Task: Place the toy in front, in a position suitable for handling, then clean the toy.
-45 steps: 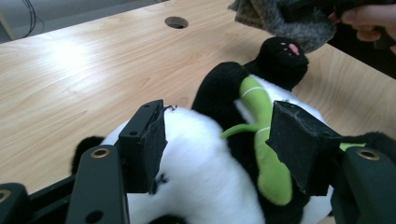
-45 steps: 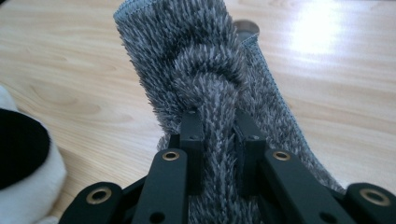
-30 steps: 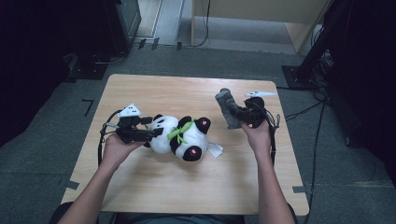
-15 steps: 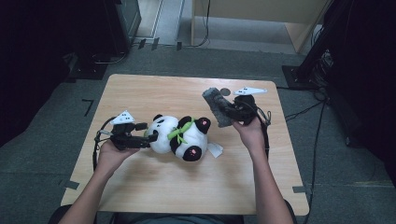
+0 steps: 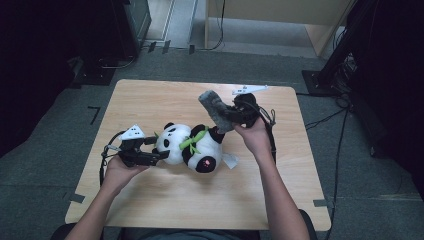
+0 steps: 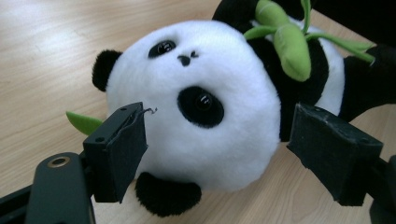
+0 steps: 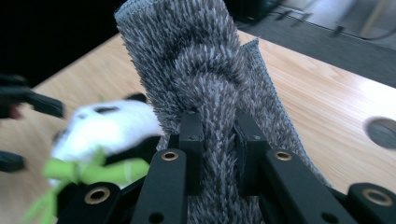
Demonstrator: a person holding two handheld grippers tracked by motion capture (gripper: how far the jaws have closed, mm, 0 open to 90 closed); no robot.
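While your right gripper (image 7: pixel 218 140) pinches the grey cloth (image 7: pixel 201 60), keep your left gripper (image 6: pixel 233 144), just opened, straddling the panda's (image 6: pixel 196 98) head at centre frame.

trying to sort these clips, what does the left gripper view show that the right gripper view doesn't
The left gripper view alone gives the panda's face: both eyes, nose, an ear, with the left tool open, its jaws either side of the head and just opening wider. The right gripper view alone gives the right tool shut on a grey shaggy cloth. Both share the panda plush, its green bamboo and the wooden table.
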